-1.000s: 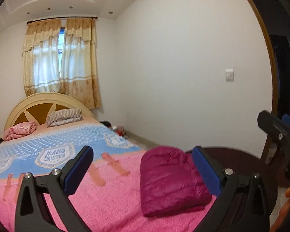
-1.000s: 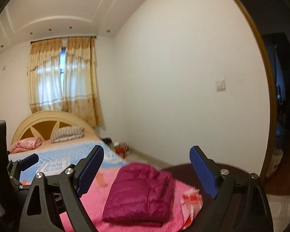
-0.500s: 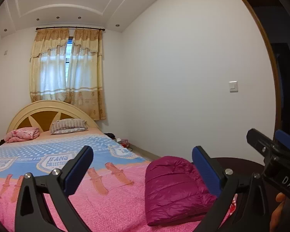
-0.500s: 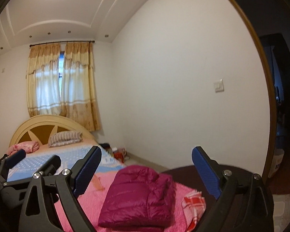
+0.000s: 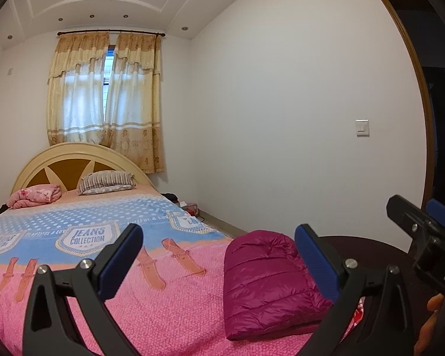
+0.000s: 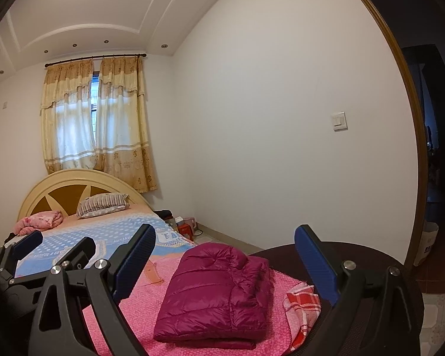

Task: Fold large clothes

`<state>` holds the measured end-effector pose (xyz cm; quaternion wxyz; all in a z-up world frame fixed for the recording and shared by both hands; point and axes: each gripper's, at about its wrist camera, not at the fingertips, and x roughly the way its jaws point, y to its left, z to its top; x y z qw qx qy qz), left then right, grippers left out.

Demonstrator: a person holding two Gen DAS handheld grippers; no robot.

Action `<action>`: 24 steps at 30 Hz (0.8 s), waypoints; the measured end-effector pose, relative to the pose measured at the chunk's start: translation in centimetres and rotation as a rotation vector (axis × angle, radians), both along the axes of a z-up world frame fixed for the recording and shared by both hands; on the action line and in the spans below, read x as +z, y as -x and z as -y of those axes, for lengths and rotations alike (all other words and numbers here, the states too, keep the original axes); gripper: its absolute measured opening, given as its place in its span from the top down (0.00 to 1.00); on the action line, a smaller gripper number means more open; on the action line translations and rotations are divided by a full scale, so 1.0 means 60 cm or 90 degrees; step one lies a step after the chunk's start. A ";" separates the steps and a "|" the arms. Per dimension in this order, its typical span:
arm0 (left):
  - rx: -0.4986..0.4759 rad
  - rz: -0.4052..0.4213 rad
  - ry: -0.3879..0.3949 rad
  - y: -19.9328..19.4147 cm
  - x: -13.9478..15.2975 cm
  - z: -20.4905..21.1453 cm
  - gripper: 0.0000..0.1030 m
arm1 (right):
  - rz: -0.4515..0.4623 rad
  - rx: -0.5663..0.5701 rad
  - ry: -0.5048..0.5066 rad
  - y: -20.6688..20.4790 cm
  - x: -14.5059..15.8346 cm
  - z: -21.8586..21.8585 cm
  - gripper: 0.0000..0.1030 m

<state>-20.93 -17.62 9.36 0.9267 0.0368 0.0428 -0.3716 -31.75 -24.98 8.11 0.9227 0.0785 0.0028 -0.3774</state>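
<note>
The puffy red jacket (image 6: 216, 293) lies folded in a neat pile at the foot of the bed (image 5: 169, 302), on the pink blanket, at about 5 o'clock in the left view, so the folding looks done. Both tongs, left (image 5: 218, 255) and right (image 6: 225, 255), are spread wide and hold nothing, lifted off the jacket. The blue blanket (image 5: 83, 216) says "JEANS COLLECTION" at 9 o'clock.

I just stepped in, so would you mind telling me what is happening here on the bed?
A person holds a two-finger gripper in each hand above a bed. A magenta puffer jacket lies folded into a compact bundle on the pink bedspread near the foot of the bed. The left gripper and right gripper are both open, raised clear of the jacket and holding nothing. A red checked cloth lies beside the jacket.
</note>
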 end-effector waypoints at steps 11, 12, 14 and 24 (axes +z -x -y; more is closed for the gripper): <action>0.001 0.000 0.001 0.000 0.003 -0.002 0.00 | 0.001 -0.001 -0.005 -0.005 0.002 0.006 0.08; 0.002 0.000 0.002 0.000 0.003 -0.002 0.00 | 0.000 -0.001 -0.006 -0.005 0.001 0.004 0.08; -0.002 -0.002 0.001 0.000 0.003 -0.003 0.00 | -0.002 0.001 -0.007 -0.006 -0.001 0.005 0.08; 0.000 0.000 0.002 0.000 0.006 -0.002 0.00 | -0.002 0.000 -0.006 -0.004 0.000 0.006 0.08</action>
